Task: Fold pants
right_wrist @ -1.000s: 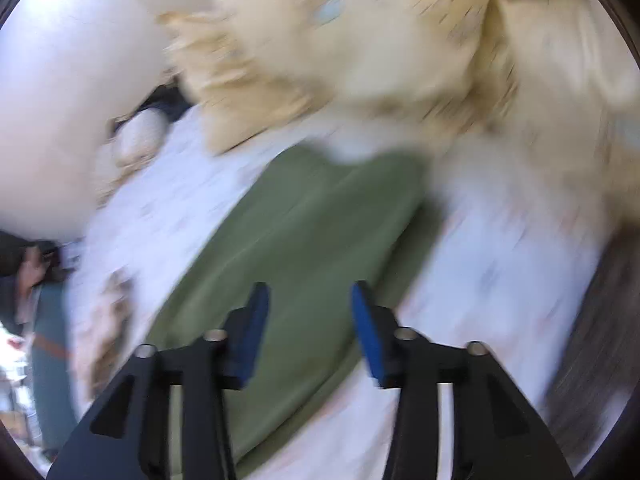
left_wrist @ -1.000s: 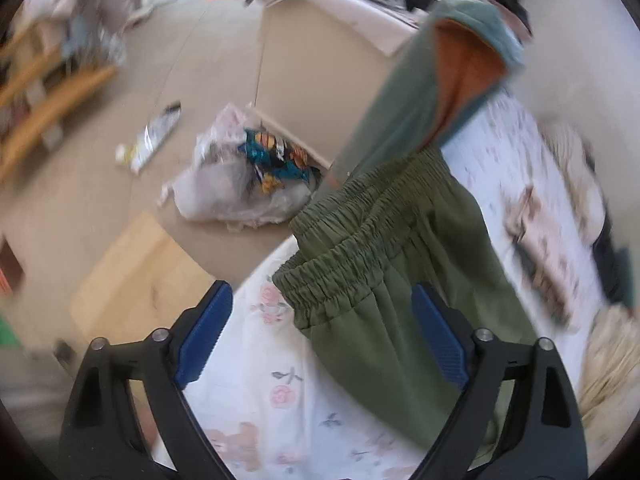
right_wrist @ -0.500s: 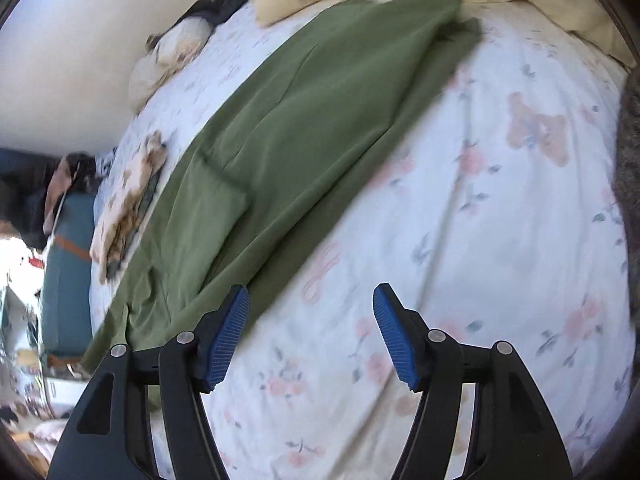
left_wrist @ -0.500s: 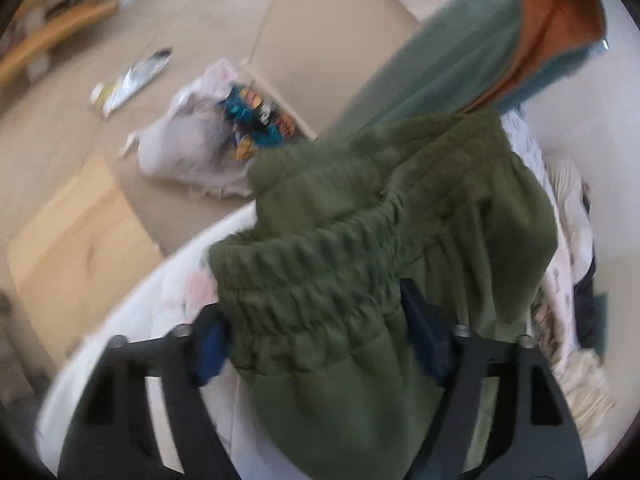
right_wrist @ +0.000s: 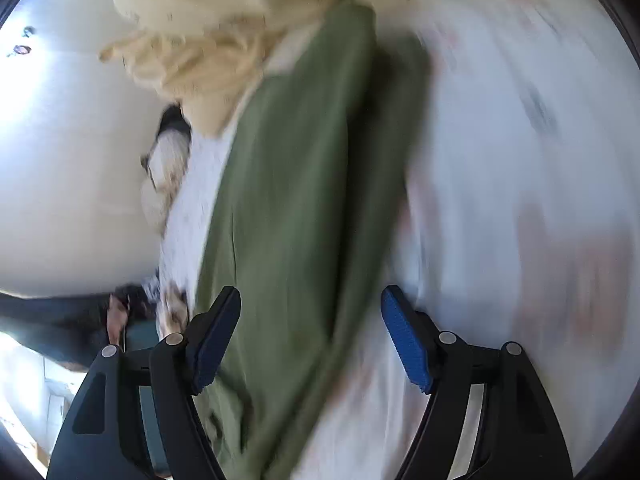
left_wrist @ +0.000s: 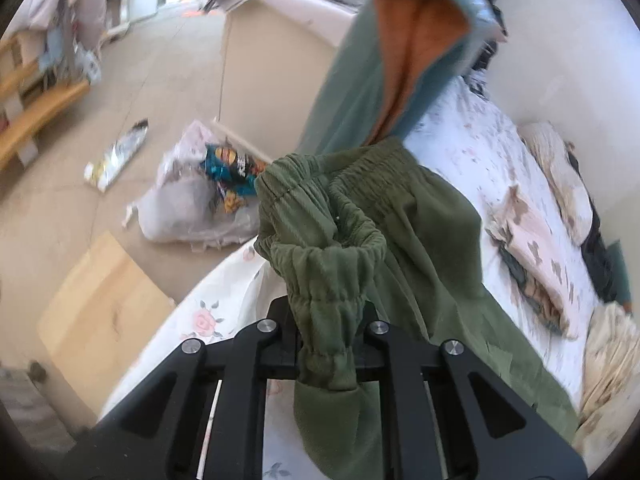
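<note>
Olive green pants point(left_wrist: 424, 240) lie on a white floral bedsheet point(left_wrist: 208, 320). My left gripper point(left_wrist: 326, 332) is shut on the bunched elastic waistband point(left_wrist: 320, 264) and holds it raised above the bed edge; its pads are hidden by the cloth. In the right wrist view the pants' legs point(right_wrist: 296, 200) run up the bed toward a cream blanket point(right_wrist: 208, 52). My right gripper point(right_wrist: 312, 332) is open, its blue pads point(right_wrist: 404, 344) on either side of the green cloth. That view is blurred, so I cannot tell whether they touch it.
A teal and orange garment point(left_wrist: 400, 52) hangs just beyond the waistband. A plastic bag of litter point(left_wrist: 208, 192), a wooden board point(left_wrist: 100, 300) and a beige cabinet point(left_wrist: 272, 64) are on the floor left of the bed. Folded clothes point(left_wrist: 532, 248) lie by the wall.
My left gripper closed on the waistband and lifted it, bunching it up. My right gripper swung back over the pants' legs and stays open.
</note>
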{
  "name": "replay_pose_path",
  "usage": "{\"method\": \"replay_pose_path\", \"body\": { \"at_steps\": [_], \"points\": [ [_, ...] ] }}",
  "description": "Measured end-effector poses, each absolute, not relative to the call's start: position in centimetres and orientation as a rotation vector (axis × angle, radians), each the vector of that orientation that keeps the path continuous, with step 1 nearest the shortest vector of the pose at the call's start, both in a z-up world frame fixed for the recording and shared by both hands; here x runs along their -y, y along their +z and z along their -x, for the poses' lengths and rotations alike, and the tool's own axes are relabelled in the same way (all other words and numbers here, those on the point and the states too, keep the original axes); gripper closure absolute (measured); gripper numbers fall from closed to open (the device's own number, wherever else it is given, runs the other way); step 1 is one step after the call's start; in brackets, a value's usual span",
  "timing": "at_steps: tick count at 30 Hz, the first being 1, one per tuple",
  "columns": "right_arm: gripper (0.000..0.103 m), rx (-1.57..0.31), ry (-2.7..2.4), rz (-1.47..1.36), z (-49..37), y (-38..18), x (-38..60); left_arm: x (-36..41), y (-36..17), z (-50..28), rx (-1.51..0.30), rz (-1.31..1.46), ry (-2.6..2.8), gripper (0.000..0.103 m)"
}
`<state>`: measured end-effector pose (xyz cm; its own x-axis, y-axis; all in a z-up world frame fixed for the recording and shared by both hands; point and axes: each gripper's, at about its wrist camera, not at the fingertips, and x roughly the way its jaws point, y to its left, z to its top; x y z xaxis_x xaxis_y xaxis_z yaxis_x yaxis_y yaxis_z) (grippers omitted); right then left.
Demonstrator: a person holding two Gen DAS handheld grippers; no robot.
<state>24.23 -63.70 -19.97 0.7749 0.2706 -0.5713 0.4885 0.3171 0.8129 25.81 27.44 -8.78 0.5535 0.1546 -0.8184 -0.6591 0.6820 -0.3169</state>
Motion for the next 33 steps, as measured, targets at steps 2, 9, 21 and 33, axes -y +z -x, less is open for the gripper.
{"method": "replay_pose_path", "body": {
  "at_steps": [2,9,21,33],
  "points": [
    [0.032,-0.698,-0.181,-1.275,-25.4,-20.4,65.0,-27.0,-8.0,-25.9,-0.863,0.615,0.529,0.093],
    [0.102,-0.715,-0.381,-1.023,-26.8,-17.5,66.1,-26.1,-4.2,-25.4,-0.844,0.561,0.507,0.093],
    [0.103,-0.778,-0.426,-0.937,-19.4,-9.1,65.4,-30.0,3.8,-18.2,-0.789,0.579,0.435,0.094],
    [0.089,-1.366,-0.528,-0.728,-12.2,-16.4,57.7,-34.8,1.1,-9.1,-0.969,0.455,0.421,0.094]
  ]
}}
